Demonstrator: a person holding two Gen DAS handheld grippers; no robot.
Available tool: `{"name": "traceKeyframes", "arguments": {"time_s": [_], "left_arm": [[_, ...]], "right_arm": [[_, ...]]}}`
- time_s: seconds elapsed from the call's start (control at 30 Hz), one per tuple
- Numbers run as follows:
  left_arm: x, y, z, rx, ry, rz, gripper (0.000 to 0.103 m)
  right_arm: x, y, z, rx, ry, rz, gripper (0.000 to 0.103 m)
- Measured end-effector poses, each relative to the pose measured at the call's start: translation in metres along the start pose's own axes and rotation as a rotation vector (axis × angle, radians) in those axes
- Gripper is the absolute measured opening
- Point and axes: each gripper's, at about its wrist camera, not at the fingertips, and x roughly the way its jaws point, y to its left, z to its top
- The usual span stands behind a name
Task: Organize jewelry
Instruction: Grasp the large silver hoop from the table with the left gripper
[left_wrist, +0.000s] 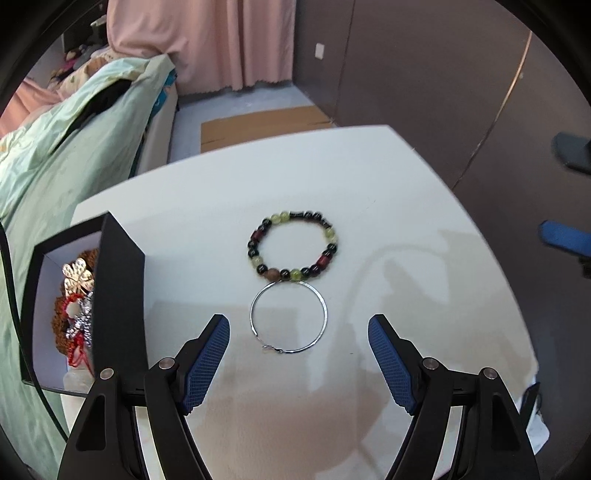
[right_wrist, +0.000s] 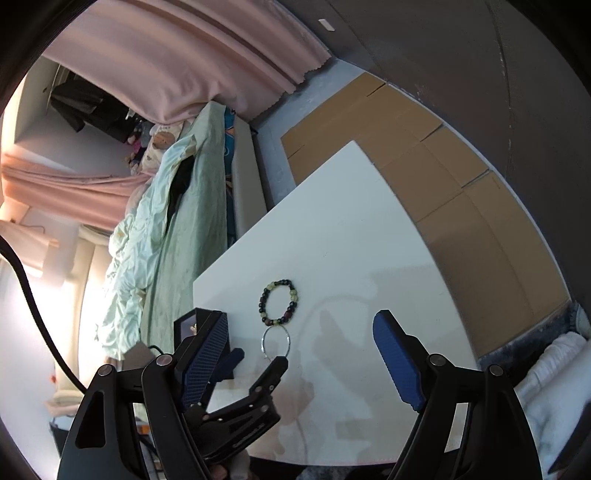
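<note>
A bead bracelet (left_wrist: 295, 274) of green, black and red beads lies flat on the white table (left_wrist: 388, 192). A thin silver hoop (left_wrist: 325, 314) touches its near side. My left gripper (left_wrist: 299, 319) hangs open above the hoop, its blue pads (left_wrist: 207, 362) wide on either side and nothing between them. A black box (left_wrist: 122, 295) at the left holds a gold flower piece (left_wrist: 77, 277) and other jewelry. In the right wrist view, my right gripper (right_wrist: 301, 317) is open and empty, back from the bracelet (right_wrist: 271, 284) and hoop (right_wrist: 264, 341), with the left gripper (right_wrist: 258, 360) below-left.
A bed with a pale green cover (left_wrist: 55, 155) runs along the table's left side. Flat cardboard (right_wrist: 461, 177) lies on the floor past the far edge, pink curtains (left_wrist: 207, 40) behind it. The right gripper's fingers (left_wrist: 565, 238) show at the right edge.
</note>
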Motion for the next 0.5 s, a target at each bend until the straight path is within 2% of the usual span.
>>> {"name": "traceKeyframes", "arguments": {"time_s": [0.2, 0.4, 0.43, 0.47, 0.5], "left_arm": [[0.018, 0.002, -0.001, 0.001, 0.032, 0.033, 0.078], [0.018, -0.001, -0.005, 0.025, 0.002, 0.036, 0.076], [0.017, -0.002, -0.006, 0.033, -0.004, 0.032, 0.07], [0.015, -0.003, -0.006, 0.041, -0.012, 0.027, 0.057], [0.014, -0.004, -0.006, 0.047, -0.016, 0.024, 0.051]], "right_arm": [[0.001, -0.002, 0.001, 0.006, 0.002, 0.01, 0.081], [0.003, 0.006, -0.002, -0.021, 0.017, 0.022, 0.081], [0.004, 0.007, -0.003, -0.024, 0.021, 0.02, 0.081], [0.005, 0.007, -0.003, -0.025, 0.023, 0.017, 0.081], [0.006, 0.008, -0.002, -0.024, 0.024, 0.015, 0.081]]}}
